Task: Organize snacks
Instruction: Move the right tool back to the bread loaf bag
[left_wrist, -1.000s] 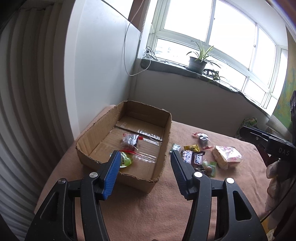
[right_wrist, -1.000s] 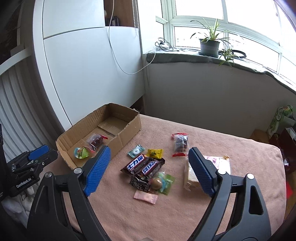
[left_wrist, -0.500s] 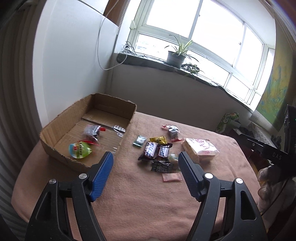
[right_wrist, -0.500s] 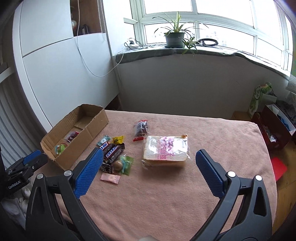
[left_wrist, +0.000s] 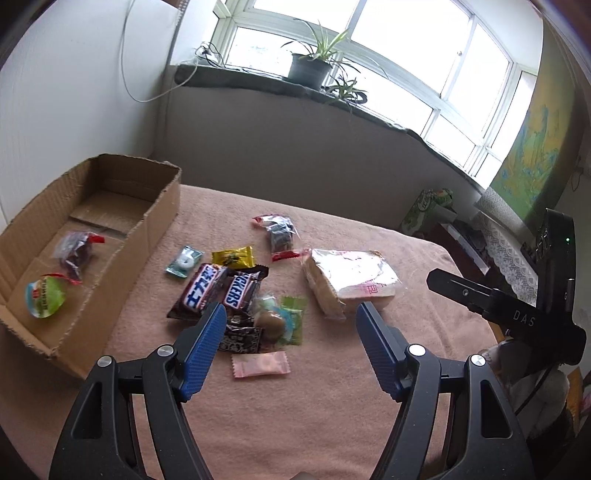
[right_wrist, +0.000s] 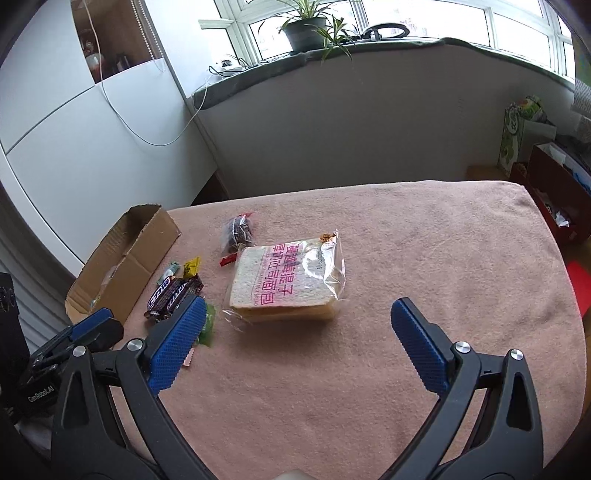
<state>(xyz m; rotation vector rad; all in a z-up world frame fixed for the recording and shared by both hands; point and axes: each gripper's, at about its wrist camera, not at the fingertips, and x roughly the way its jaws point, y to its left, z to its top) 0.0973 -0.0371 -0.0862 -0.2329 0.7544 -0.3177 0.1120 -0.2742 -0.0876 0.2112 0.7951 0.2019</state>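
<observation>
A cardboard box (left_wrist: 155, 218) stands at the table's left and holds a green jelly cup (left_wrist: 44, 297) and a dark snack bag (left_wrist: 75, 251). Loose snacks lie beside it: two Snickers bars (left_wrist: 221, 286), a yellow candy (left_wrist: 233, 256), a mint (left_wrist: 184, 260), a pink wafer pack (left_wrist: 260, 364), a dark bag (left_wrist: 281, 236). A bag of sliced bread (right_wrist: 288, 282) also shows in the left wrist view (left_wrist: 349, 278). My left gripper (left_wrist: 290, 325) is open and empty above the snack pile. My right gripper (right_wrist: 295, 314) is open and empty just before the bread.
The table has a pink cloth (right_wrist: 443, 258). A grey ledge with a potted plant (right_wrist: 306, 33) runs behind it. Boxes and a green bag (right_wrist: 522, 122) stand to the right, beyond the table's edge. A white cabinet (right_wrist: 74, 140) stands at the left.
My left gripper has swung right from over the box to the snack pile. My right gripper has swung right from the pile to face the bread. Both stay open.
</observation>
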